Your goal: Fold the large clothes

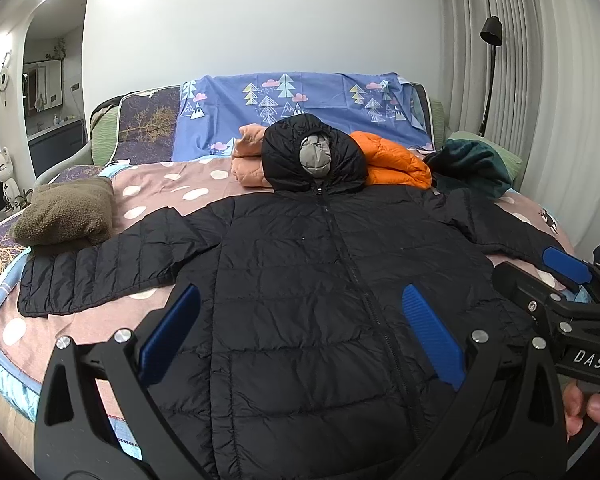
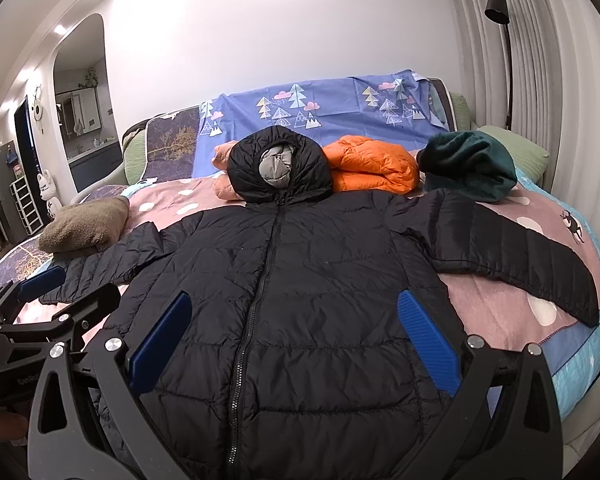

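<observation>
A black quilted hooded jacket lies flat and zipped on the bed, front up, hood at the far end, both sleeves spread out to the sides. It also shows in the right wrist view. My left gripper is open and empty, hovering over the jacket's lower front, left of the zipper. My right gripper is open and empty over the lower front, straddling the zipper. The right gripper also shows at the right edge of the left wrist view, and the left gripper shows at the left edge of the right wrist view.
Folded clothes lie behind the hood: a peach one, an orange puffer, a dark green fleece. A brown fleece bundle sits by the left sleeve. The pink dotted bedspread covers the bed. A floor lamp stands at the right.
</observation>
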`<state>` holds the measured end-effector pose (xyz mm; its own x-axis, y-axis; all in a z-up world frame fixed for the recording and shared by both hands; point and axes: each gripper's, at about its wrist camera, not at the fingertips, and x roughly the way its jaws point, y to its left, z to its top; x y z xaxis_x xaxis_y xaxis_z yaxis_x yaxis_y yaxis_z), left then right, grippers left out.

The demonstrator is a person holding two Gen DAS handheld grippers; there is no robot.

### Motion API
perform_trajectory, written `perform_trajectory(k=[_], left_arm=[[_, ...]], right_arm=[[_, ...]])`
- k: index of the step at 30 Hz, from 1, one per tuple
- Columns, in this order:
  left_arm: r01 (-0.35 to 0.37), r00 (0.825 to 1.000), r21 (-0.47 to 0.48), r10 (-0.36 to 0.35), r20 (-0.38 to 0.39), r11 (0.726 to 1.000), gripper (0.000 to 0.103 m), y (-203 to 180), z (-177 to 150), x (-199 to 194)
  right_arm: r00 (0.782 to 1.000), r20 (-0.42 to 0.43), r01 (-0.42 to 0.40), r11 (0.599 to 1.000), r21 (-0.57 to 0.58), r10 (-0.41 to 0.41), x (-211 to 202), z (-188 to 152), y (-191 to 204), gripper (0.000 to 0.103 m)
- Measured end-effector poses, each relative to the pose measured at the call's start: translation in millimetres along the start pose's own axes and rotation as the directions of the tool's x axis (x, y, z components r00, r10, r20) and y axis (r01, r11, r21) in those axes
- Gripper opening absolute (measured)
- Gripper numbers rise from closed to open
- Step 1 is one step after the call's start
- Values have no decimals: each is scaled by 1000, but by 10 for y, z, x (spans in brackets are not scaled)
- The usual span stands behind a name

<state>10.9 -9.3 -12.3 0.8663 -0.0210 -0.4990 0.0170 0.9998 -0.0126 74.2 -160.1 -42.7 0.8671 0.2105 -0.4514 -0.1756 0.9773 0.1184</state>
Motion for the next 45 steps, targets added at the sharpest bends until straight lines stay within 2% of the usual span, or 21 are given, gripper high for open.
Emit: perform_trajectory(k=[21, 24, 26, 31, 35, 38, 42, 45], left_arm=[[11, 1000, -28, -12, -12, 1000, 101, 77, -23, 78], [24, 999, -66, -26, -28, 998, 101, 201, -38, 145], [17, 999, -90, -20, -34, 996, 96, 297, -47, 179], [-52, 998, -159, 44, -53, 986, 88, 741, -89, 277], [-137, 989, -261, 115, -98, 956, 77, 1317, -164, 349], [-213, 976, -323, 184, -118, 922, 76, 1754, -228, 340], [-328, 944, -367, 289, -157, 871, 76, 2327, -327, 335], [-362, 932, -437, 309, -190, 823, 76, 2727, -398, 319]], right_arm=[[1000, 3, 4, 1000, 16, -4, 1, 1, -40, 102], [1000, 5, 0, 1000, 17, 0, 14, 1, -39, 102], [1000, 20, 5, 1000, 25, -6, 26, 3, -51, 102], [999, 52, -14, 998, 56, 11, 57, 5, -79, 102], [998, 62, -28, 999, 41, 25, 140, 4, -22, 102], [998, 44, -37, 999, 22, 36, 233, 0, 37, 102], [998, 29, -53, 999, 6, 53, 330, -2, 93, 102], [998, 20, -64, 998, 5, 64, 403, -1, 122, 102]])
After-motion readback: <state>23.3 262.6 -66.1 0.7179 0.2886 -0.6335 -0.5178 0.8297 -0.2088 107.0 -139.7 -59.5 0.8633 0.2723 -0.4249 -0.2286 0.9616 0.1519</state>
